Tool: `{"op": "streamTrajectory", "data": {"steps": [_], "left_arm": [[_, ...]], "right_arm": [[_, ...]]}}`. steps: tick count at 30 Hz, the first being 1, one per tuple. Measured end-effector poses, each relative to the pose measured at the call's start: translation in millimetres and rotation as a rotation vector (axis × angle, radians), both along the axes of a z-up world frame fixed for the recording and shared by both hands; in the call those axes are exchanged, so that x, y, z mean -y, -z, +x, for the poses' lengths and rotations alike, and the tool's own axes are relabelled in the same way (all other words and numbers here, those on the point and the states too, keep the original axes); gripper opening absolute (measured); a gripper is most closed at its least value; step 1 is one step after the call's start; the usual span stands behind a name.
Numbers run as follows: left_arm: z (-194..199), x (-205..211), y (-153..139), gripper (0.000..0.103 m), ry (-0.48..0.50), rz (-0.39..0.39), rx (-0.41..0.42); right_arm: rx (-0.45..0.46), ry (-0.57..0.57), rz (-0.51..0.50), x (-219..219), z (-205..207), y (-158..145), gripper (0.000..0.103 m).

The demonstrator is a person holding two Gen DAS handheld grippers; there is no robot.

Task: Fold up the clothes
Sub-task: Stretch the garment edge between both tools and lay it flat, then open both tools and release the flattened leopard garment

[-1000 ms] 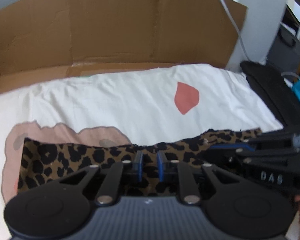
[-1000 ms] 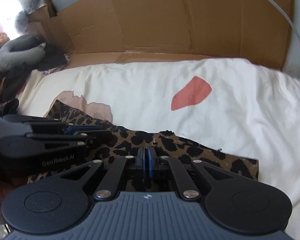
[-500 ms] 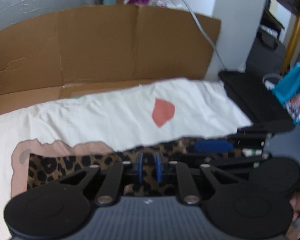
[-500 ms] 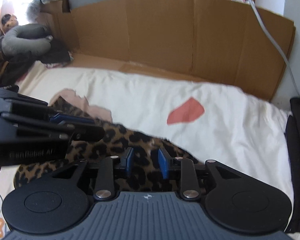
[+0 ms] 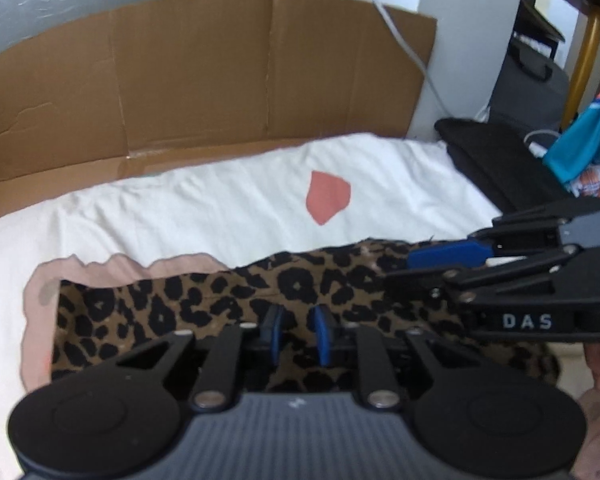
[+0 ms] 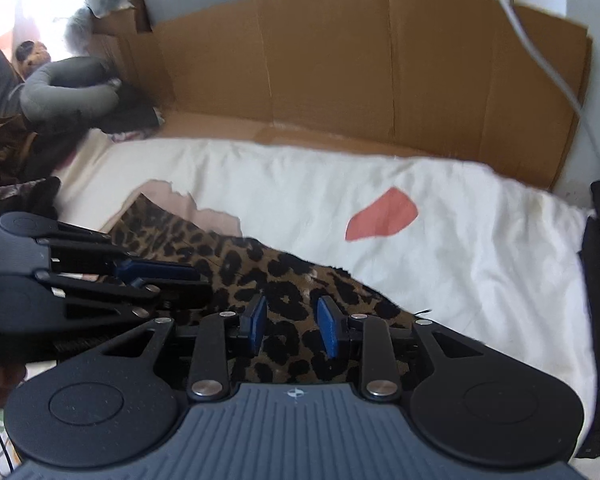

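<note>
Leopard-print garment [image 5: 228, 304] lies flat on the white sheet [image 5: 236, 204] of the bed, in front of an upright cardboard panel [image 5: 236, 68]. Left gripper [image 5: 296, 332] and right gripper [image 6: 290, 322] hover side by side over its near edge, both with jaws apart and gripping nothing; cloth shows through each gap. Judgement: a fold looks laid, and the paired spacing suits taking the edge at two points so it lifts evenly.
</note>
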State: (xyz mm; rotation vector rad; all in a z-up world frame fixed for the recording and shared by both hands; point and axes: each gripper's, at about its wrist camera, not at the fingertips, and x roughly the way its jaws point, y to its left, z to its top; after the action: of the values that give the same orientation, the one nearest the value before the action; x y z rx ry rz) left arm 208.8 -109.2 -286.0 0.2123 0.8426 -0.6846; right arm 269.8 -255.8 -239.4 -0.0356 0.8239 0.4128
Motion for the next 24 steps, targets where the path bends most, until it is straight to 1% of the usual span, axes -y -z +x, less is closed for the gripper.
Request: {"op": "streamTrajectory", "data": {"steps": [3,7,10,13,15,18,21,24], "left_arm": [[-13,-8,-12,0.023,0.008,-0.013,0.012],[-35,-13,-16,0.023,0.032,-0.019,0.004],[-50,-11,-7,0.023,0.068,0.003,-0.006],[-52,-13,12,0.023,0.043,0.037,-0.048],[-52,-20,18,0.023,0.029,0.047,-0.051],[-56,-29,17,0.023,0.029,0.067,-0.035],[-59,-41,18,0.023,0.010,0.082,-0.046],[-66,-53,19,0.024,-0.002,0.108,-0.048]], "right_arm": [[0.005,-0.008,-0.005,3,-13,-5,0.035],[-0.017,-0.035,-0.025,-3,-35,-2,0.035],[-0.040,-0.066,-0.051,-11,-51,6,0.035],[-0.070,-0.095,-0.075,-15,-64,17,0.035],[-0.063,-0.111,-0.107,-14,-71,21,0.035],[-0.072,-0.107,-0.119,-6,-78,23,0.035],[-0.078,-0.096,-0.132,4,-84,24,0.035],[-0.092,-0.089,-0.144,15,-91,27,0.038]]}}
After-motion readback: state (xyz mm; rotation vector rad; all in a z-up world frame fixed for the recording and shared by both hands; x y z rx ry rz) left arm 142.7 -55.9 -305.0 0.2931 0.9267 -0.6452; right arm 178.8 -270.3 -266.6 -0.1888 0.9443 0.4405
